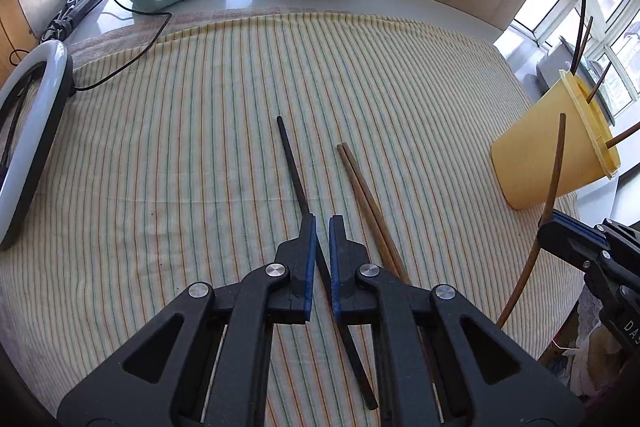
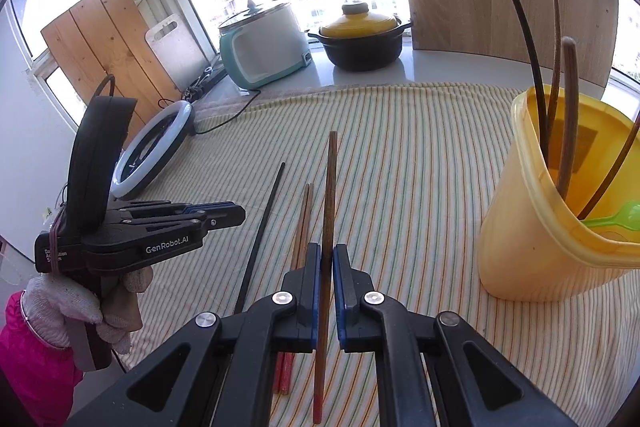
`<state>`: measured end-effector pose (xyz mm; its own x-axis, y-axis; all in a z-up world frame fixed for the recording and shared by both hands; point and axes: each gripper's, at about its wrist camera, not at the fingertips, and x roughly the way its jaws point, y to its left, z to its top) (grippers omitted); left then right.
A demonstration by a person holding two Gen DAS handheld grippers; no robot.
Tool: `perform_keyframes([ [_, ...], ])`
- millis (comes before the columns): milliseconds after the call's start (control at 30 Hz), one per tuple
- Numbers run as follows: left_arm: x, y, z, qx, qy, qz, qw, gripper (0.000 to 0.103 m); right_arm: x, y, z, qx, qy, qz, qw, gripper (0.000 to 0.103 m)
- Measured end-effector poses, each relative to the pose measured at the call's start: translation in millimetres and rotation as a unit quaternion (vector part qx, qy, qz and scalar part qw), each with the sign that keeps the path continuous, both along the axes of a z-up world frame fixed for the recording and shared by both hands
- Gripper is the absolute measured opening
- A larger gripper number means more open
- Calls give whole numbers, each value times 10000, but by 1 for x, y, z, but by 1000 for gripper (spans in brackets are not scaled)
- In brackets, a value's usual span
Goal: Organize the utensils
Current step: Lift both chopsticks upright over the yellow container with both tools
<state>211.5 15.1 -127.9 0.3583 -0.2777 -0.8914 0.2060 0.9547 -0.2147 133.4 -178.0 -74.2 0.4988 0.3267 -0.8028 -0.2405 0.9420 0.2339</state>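
The striped cloth (image 1: 200, 131) covers most of the table in front of me, pale yellow with thin green and orange lines. On its right side stands the yellow plastic cup (image 2: 532, 227), wide at the rim, already holding several dark and brown chopsticks and a green plastic utensil (image 2: 616, 217). Behind the cloth, on the white counter, sit a teal and white rice cooker (image 2: 264, 47) and a black pot with a yellow lid (image 2: 362, 39); a ring light (image 2: 154, 147) lies at the cloth's left edge.

My right gripper (image 2: 327, 255) is pressed together on a brown chopstick (image 2: 331, 187) with a reddish lower end, held clear of the cloth and pointing away from me, left of the cup. My left gripper (image 1: 322, 227) is pinching a black chopstick (image 1: 294, 171), which runs up out past the fingertips over the cloth. A brown pair of chopsticks (image 1: 364, 195) lies on the cloth just right of it, side by side and touching.
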Motion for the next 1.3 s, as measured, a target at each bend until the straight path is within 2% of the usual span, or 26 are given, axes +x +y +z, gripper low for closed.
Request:
perform_keyframes([
  [100,11,-5,-19,150,266,64,9995,4,1,-1,-1,20,18,-14,10000,4],
  [200,16,-12,-29,333,368,44,9988,4,2,-2,-1,13,9,-3,10000,4],
  [267,17,-17,-33,431,385,-32,9983,8,2,-2,0,20,4,1,10000,4],
  [433,10,-33,-35,851,-13,-318,9959,8,3,-2,1,20,-41,19,10000,4],
  [467,9,-32,-35,840,-56,-342,9959,8,3,-2,1,24,-51,18,10000,4],
  [600,7,-15,-33,302,11,-131,9995,3,3,-4,3,41,-100,-7,9999,4],
  [767,-12,-2,-6,-145,-371,-54,9992,3,-2,-14,10,77,-241,-55,9997,4],
  [1033,-47,7,60,-732,-1193,-105,9901,3,-19,-28,30,188,-637,-105,9977,4],
  [1300,-66,4,102,-1016,-1667,-254,9804,3,-39,-33,55,274,-1064,-82,9939,4],
])
